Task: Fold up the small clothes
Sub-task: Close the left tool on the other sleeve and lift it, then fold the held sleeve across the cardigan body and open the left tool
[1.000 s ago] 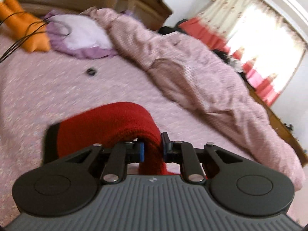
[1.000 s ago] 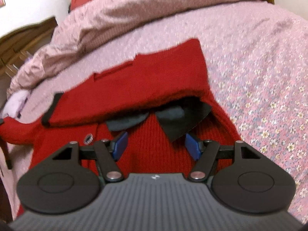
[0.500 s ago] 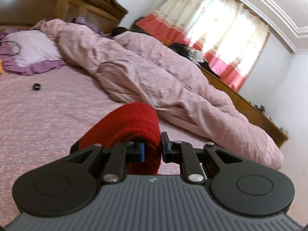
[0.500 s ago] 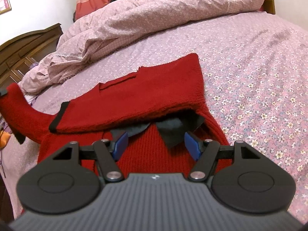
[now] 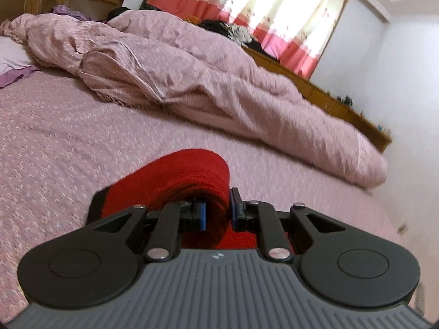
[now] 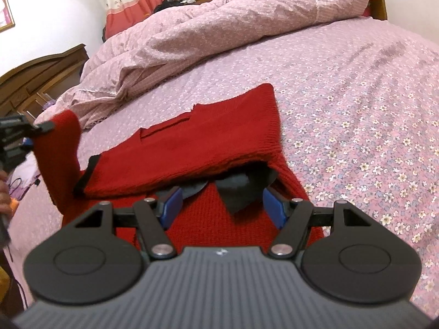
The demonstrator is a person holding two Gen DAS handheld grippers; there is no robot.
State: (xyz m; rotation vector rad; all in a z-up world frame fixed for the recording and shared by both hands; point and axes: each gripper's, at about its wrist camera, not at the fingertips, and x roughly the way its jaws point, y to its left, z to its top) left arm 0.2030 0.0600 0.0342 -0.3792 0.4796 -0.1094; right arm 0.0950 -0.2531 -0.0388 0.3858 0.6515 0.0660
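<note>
A small red knitted sweater [image 6: 192, 148] with a black collar [image 6: 241, 189] lies on the bed, one sleeve folded across its body. My left gripper [image 5: 218, 212] is shut on the other red sleeve [image 5: 175, 181], which drapes over its fingers; in the right wrist view that sleeve [image 6: 59, 148] is lifted at the far left, with the left gripper [image 6: 16, 139] at the frame edge. My right gripper [image 6: 222, 209] is open and empty, hovering just above the sweater near the collar.
The bed sheet [image 6: 356, 96] is pink with small flowers. A crumpled pink duvet [image 5: 192, 63] runs along the far side of the bed. A purple pillow [image 5: 11, 60] lies at the head. A wooden headboard [image 6: 35, 79] and curtained window [image 5: 288, 8] stand beyond.
My left gripper has lifted the red sleeve off the bed and swung it towards the sweater body. My right gripper has stayed open above the collar.
</note>
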